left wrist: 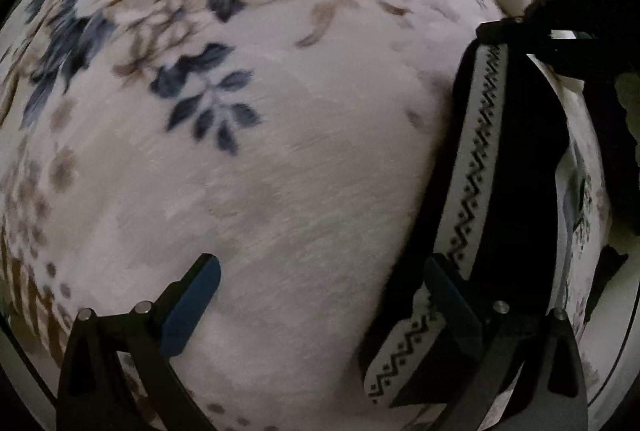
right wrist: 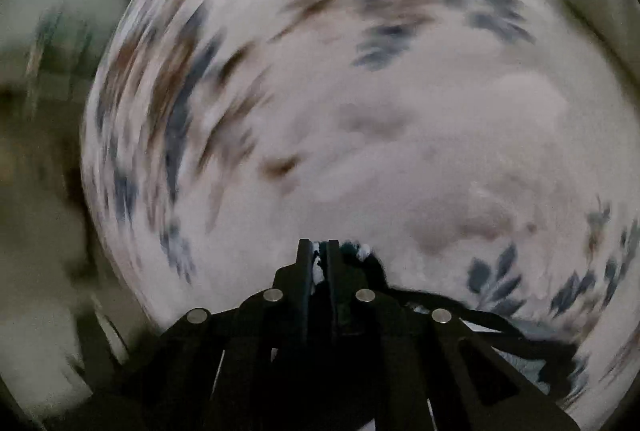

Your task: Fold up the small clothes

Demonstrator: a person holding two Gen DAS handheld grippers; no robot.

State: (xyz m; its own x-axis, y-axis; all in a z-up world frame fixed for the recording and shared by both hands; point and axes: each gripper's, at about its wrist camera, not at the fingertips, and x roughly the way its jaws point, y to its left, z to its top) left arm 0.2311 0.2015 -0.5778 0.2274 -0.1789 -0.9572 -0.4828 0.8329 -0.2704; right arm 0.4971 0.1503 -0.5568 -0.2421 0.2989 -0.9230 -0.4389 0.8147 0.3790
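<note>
The left tool [left wrist: 320, 305] stands with its blue-padded fingers [left wrist: 192, 307] wide apart and nothing between them, above a white plush blanket with blue and brown flowers [left wrist: 280, 171]; beside its right finger a small black garment with a white zigzag-patterned band [left wrist: 480, 151] stretches along the blanket toward the far end, where the right tool [left wrist: 516, 25] holds it; in the blurred right wrist view the right tool [right wrist: 319, 263] is clamped together on that garment's black-and-white edge [right wrist: 318, 269]

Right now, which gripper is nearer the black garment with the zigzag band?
Right. The right gripper is shut on the black garment; the left gripper stands open beside its other end.
</note>
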